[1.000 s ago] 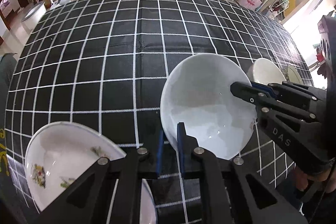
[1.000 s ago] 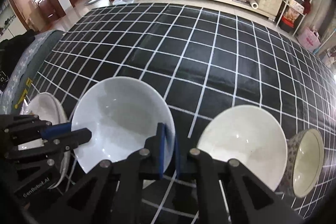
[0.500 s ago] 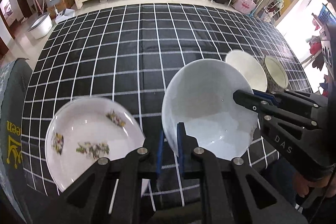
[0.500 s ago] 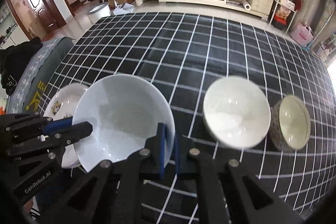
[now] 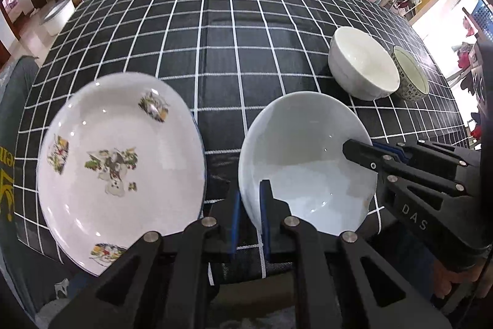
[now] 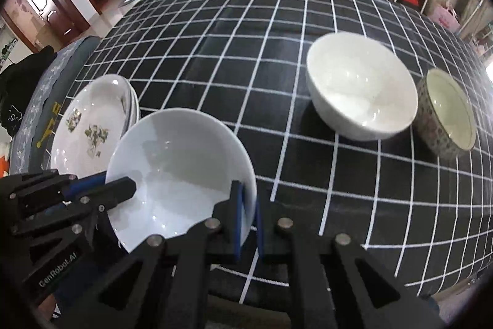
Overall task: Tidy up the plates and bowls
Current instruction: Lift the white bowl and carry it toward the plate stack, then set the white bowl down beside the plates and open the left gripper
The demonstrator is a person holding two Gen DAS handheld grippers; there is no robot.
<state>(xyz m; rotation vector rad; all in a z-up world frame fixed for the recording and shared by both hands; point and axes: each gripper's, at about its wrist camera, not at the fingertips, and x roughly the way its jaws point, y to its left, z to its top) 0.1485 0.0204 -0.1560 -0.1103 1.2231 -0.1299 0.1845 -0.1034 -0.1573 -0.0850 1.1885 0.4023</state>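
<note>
Both tools grip white dish (image 5: 303,162) (rim, opp. sides).

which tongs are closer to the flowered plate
Left. The left tongs clamp the white bowl's rim right beside the flowered plate; the right tongs grip the bowl's opposite rim, farther away.

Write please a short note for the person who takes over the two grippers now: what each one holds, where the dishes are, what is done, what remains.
Left gripper: shut on the near rim of the white plate.
Right gripper: shut on the same plate's opposite rim. Both carry it together above the table.
Floral plates: stacked at the table's left edge.
White bowl and patterned bowl: side by side on the right.
Done: plate lifted.
Left: probably set it on the floral stack, then nest the bowls.
</note>
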